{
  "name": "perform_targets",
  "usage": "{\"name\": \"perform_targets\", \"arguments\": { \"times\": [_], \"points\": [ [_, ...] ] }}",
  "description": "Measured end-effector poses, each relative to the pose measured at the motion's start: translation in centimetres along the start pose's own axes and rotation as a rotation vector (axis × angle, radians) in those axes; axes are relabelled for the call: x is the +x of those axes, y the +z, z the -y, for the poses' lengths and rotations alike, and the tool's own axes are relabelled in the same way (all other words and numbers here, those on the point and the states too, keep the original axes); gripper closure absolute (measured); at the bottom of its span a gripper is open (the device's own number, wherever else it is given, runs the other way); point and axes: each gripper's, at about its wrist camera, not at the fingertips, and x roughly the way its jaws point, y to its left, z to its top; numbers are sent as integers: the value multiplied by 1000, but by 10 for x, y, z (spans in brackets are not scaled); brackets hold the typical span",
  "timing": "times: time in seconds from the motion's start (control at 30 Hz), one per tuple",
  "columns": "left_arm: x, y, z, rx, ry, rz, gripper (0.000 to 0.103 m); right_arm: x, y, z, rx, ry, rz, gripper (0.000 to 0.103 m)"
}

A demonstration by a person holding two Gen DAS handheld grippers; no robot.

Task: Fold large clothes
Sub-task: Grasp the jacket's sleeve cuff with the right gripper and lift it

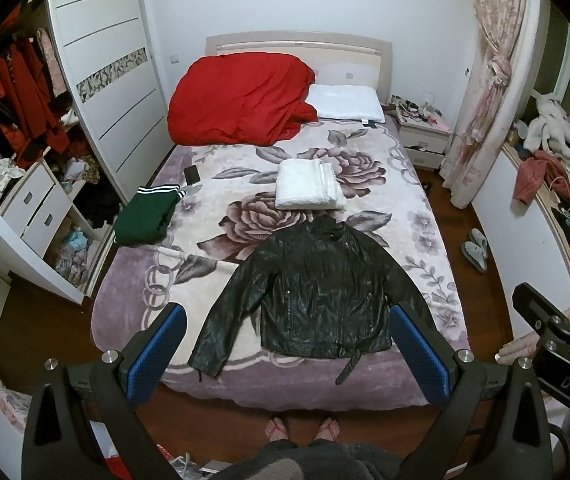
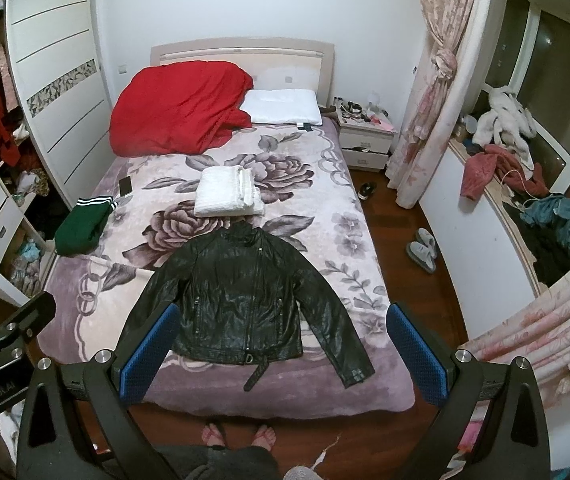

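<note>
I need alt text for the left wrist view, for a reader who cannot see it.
A black leather jacket lies spread flat, front up, near the foot of a floral bed, between the open left gripper fingers. Behind it are a folded white towel, a green garment and a red quilt.

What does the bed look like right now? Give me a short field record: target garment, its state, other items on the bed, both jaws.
target: black leather jacket, at the foot end of the bed
state: spread flat, front up, sleeves angled outward, belt strap trailing off the hem, unfolded
folded items: white towel just beyond the collar; green garment with white stripes near the bed's left edge
other: phone, red duvet, white pillow
left gripper: jaws open, above the bed, holding nothing
right gripper: jaws open, above the bed, holding nothing
</note>
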Motion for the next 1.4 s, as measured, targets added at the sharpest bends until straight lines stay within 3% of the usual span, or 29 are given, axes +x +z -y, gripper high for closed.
{"name": "perform_targets", "arguments": {
  "times": [0.23, 0.37, 0.43, 0.47, 0.5, 0.63, 0.73, 0.93, 1.0, 1.1, 1.27, 1.33, 1.37, 1.4],
  "points": [
    [59, -8, -16, 14, 102, 108, 0, 39, -9, 6, 82, 59, -23, 0],
    [125, -14, -13, 62, 158, 114, 0, 121, -30, 29, 208, 38, -142, 2],
    [171, -20, -5, 92, 206, 69, 0, 159, -46, 50, 286, 12, -189, 19],
    [188, -24, -3, 102, 220, 50, 0, 184, -55, 65, 326, -3, -224, 37],
    [208, -28, 1, 109, 231, 25, 0, 205, -64, 78, 355, -18, -257, 40],
    [293, -53, 20, 100, 253, -94, 0, 299, -115, 152, 553, -17, -382, 38],
    [351, -70, 35, 106, 283, -187, 0, 371, -166, 216, 695, -32, -467, 28],
    [468, -118, 69, 127, 298, -380, 0, 525, -293, 320, 912, -52, -664, 26],
    [498, -132, 77, 141, 312, -423, 0, 569, -342, 341, 972, -52, -721, 25],
    [547, -154, 89, 154, 334, -500, 0, 616, -386, 351, 1051, 5, -756, 25],
    [594, -164, 109, 157, 327, -535, 0, 673, -428, 353, 1170, 89, -791, 23],
    [606, -163, 119, 180, 323, -528, 0, 678, -425, 354, 1160, 82, -786, 31],
    [609, -162, 122, 190, 324, -518, 0, 678, -422, 354, 1143, 80, -782, 43],
    [611, -160, 126, 199, 322, -499, 0, 675, -419, 355, 1123, 65, -784, 66]
  ]
}}
